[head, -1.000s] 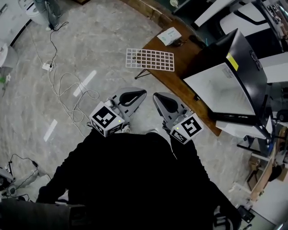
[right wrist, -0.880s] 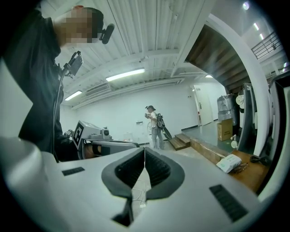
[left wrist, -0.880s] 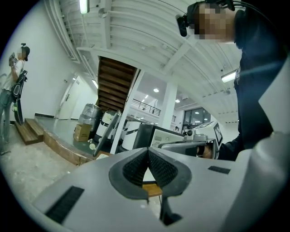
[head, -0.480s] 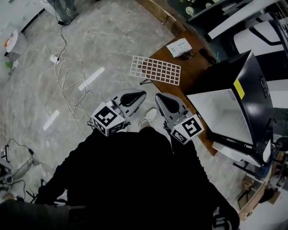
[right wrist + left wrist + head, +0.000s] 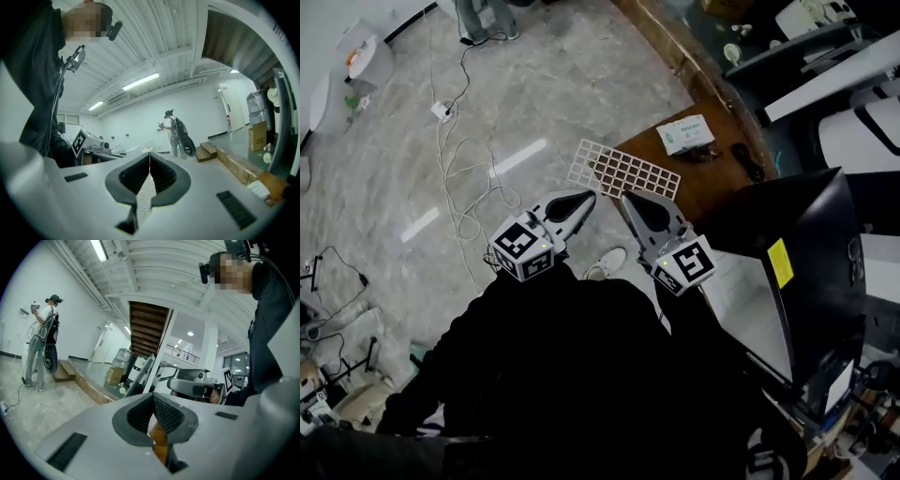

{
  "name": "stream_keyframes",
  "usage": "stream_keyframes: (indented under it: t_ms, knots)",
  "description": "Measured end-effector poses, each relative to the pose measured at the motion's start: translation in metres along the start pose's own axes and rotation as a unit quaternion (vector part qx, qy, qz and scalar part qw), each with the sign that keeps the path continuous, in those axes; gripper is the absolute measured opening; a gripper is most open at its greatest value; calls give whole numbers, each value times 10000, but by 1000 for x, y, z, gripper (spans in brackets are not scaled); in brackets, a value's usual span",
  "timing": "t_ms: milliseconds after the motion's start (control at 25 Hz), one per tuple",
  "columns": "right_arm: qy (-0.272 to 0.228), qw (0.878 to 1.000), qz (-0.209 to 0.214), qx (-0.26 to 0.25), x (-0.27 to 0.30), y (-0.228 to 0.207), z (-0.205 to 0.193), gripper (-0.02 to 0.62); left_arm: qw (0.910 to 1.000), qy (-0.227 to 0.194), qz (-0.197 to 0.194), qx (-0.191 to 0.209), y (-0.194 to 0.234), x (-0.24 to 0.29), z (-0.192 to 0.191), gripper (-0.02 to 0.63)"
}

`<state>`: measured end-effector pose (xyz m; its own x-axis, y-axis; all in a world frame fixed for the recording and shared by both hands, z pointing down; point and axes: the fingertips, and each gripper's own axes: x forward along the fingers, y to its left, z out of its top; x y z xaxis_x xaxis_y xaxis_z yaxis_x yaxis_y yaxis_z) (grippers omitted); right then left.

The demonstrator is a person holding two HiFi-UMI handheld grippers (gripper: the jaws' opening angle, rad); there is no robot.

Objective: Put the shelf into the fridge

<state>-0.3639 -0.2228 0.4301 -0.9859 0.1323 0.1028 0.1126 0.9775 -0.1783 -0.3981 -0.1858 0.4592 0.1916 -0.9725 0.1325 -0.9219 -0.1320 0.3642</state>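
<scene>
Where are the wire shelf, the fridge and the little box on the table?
wire shelf (image 5: 623, 171), head view, middle of its grid.
fridge (image 5: 816, 281), head view, its dark panel.
little box (image 5: 686, 134), head view, its top face.

Head camera looks steeply down; gripper cameras look level.

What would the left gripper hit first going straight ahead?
Probably the white wire grid shelf overhanging the brown wooden table; the left gripper points at it, though height is unclear.
</scene>
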Motion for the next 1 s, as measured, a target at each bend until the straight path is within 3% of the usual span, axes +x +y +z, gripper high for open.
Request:
stream_keyframes:
  t_ms: [80,160,280,480,640,760,1000]
  knots:
    - [55,9999,158,34,4,-10,-9,8,9995,-159,140,-255,8,7,-6,6]
    - [111,9995,295,99,8,-14,-20,8,9962,-382,208,-753,15,8,-19,6]
    - [151,9988,382,275,22,-28,-32,8,9821,-727,172,-1726,43,16,-43,6]
    - [394,9977,382,392,48,-52,-58,8,9448,-1203,274,-3035,104,23,-98,6]
    - [508,9965,267,612,63,-63,-85,6,9135,-1421,405,-3791,142,19,-150,7]
    - [578,9951,184,776,75,-76,-107,6,8849,-1632,555,-4328,165,20,-188,8]
    - [765,9905,127,1137,89,-87,-153,6,8555,-1650,724,-4855,182,32,-249,33]
